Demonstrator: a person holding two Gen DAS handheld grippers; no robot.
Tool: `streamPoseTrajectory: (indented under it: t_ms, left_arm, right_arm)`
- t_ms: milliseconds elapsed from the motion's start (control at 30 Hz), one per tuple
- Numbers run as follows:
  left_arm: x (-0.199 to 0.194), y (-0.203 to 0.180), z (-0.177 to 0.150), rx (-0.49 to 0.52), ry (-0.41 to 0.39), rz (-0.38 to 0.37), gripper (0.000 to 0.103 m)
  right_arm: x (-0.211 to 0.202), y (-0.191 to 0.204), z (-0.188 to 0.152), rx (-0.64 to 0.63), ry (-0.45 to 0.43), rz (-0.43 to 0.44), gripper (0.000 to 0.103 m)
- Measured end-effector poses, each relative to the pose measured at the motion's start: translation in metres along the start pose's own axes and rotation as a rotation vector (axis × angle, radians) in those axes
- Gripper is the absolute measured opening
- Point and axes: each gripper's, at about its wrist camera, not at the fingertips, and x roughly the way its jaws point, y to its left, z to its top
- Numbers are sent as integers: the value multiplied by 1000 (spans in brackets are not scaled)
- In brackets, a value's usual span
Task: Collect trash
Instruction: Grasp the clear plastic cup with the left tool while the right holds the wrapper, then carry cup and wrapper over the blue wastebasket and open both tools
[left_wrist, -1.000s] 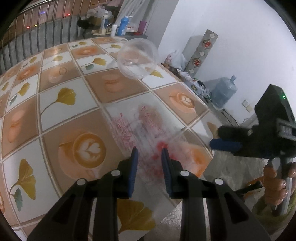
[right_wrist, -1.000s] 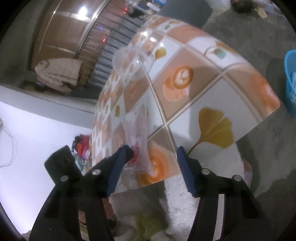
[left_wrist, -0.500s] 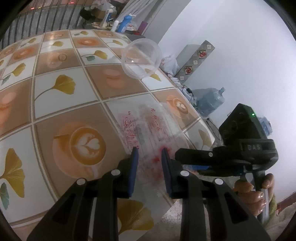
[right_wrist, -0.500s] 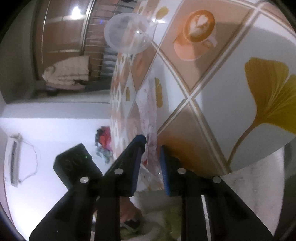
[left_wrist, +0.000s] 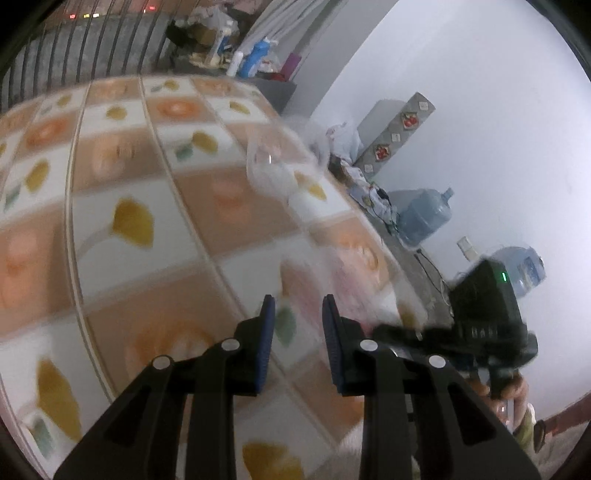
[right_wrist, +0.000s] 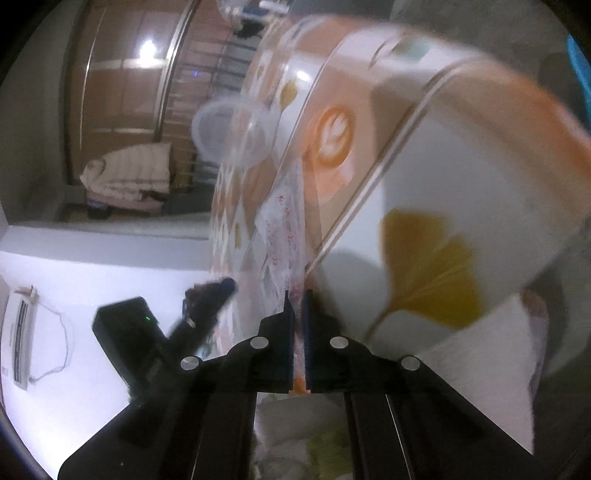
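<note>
A clear plastic wrapper with red print (right_wrist: 284, 229) lies at the table's edge. My right gripper (right_wrist: 298, 295) is shut on its near end and the wrapper runs up from the jaws over the tablecloth. In the left wrist view the wrapper (left_wrist: 343, 273) is a blurred pink patch just beyond my left gripper (left_wrist: 297, 306), which hangs above the table with a narrow gap between its jaws and nothing in them. The right gripper's body (left_wrist: 480, 325) shows to its right. A clear plastic bowl (right_wrist: 232, 134) stands farther along the table, also blurred in the left wrist view (left_wrist: 273, 170).
The table (left_wrist: 110, 177) wears a tiled cloth with ginkgo leaves and coffee cups. Water jugs (left_wrist: 424, 214) stand by the white wall. Bottles and clutter (left_wrist: 236, 51) sit beyond the far end. A bag with greenish trash (right_wrist: 325, 443) lies below the table edge.
My right gripper has closed onto the wrapper's near end at the table edge. My left gripper has drawn back and leftward off the wrapper, its jaws slightly wider.
</note>
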Motion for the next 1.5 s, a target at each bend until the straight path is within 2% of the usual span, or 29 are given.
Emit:
streamPoseTrajectory:
  t_ms: [67,233,367,500,533,600,700,733,767,1067,1300,1500]
  left_arm:
    - [3,-1,14,9,-21,33,38]
    - [31,-10,61,110,-73,221,48]
    - [66,-7,85,141,-38,314,48]
    - [89,-1,99,145,-23,358,48]
    - [92,1,102,142,-23,359,48]
    - [96,1,105,140,-26,359,40]
    - [99,1,106,130,-24,357,20]
    - [99,-1,106,127,-23,356,10]
    - [99,-1,106,125,-25,356,6]
    - [78,-28,98,179,-55,329,5]
    - [58,-74,93,263,-81,274,5]
    - [56,-121,92,328,-101,216,5]
  right_arm:
    - [-11,-5,2,2,-29,-7,2]
    - [-32,-21,7,33,-76,4,2]
    - [-44,-34,8,57,-87,33,2]
    - [-44,-36,7,57,-94,43,2]
    - [-43,-36,7,57,-94,46,2]
    - [-46,-39,6,58,-93,51,2]
    - [-50,-40,5,57,-97,51,2]
    - [-45,-38,10,57,-99,51,2]
    - [-47,-38,9,56,-103,50,2]
    - [-64,-29,-3,26,-155,46,2]
    - [-91,-23,-12,4,-229,66,2]
    - [-120,-31,-18,8,-302,74,2]
